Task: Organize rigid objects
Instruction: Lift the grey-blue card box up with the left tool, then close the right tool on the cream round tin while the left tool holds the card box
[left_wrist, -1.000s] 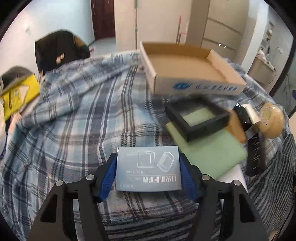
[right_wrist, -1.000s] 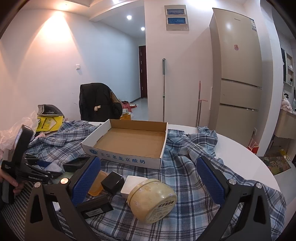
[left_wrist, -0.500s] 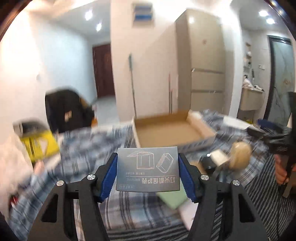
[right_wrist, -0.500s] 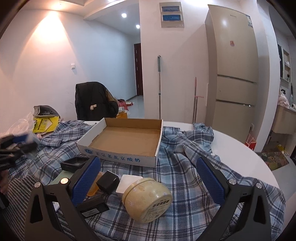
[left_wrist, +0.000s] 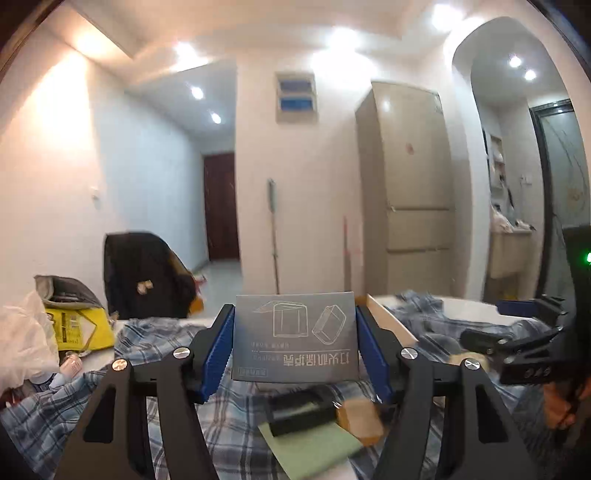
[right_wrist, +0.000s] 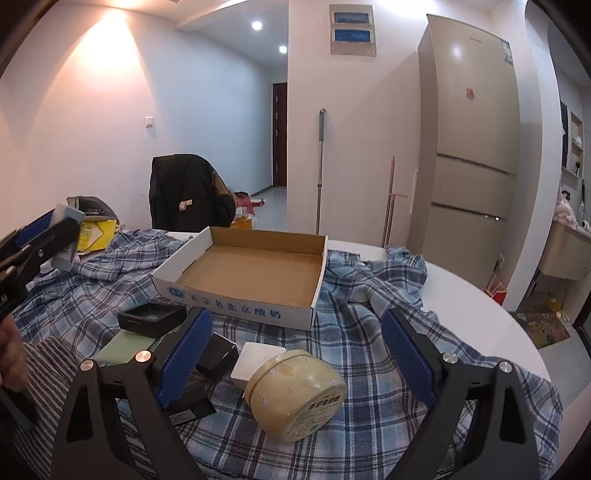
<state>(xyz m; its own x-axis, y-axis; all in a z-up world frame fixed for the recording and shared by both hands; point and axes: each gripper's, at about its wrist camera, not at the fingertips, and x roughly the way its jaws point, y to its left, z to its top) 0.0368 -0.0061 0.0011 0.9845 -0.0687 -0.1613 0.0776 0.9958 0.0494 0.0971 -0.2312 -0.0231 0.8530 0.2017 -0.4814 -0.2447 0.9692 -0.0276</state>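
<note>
Box (left_wrist: 295, 338) is clamped across its long axis by the left tongs (left_wrist: 295, 343). Tray (right_wrist: 251, 271) lies at 12 o'clock of the spread, unloaded right tongs (right_wrist: 295, 354).

Left wrist camera rides high, facing level across the room; right wrist camera sits low, close over the table; both take in the fridge (left_wrist: 406, 192) (right_wrist: 469, 147)

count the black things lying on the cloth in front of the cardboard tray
3. A shallow black tray sits on the green sheet, a small black box lies beside the white box, and a flat black box lies nearest. The right tool may hide others.
</note>
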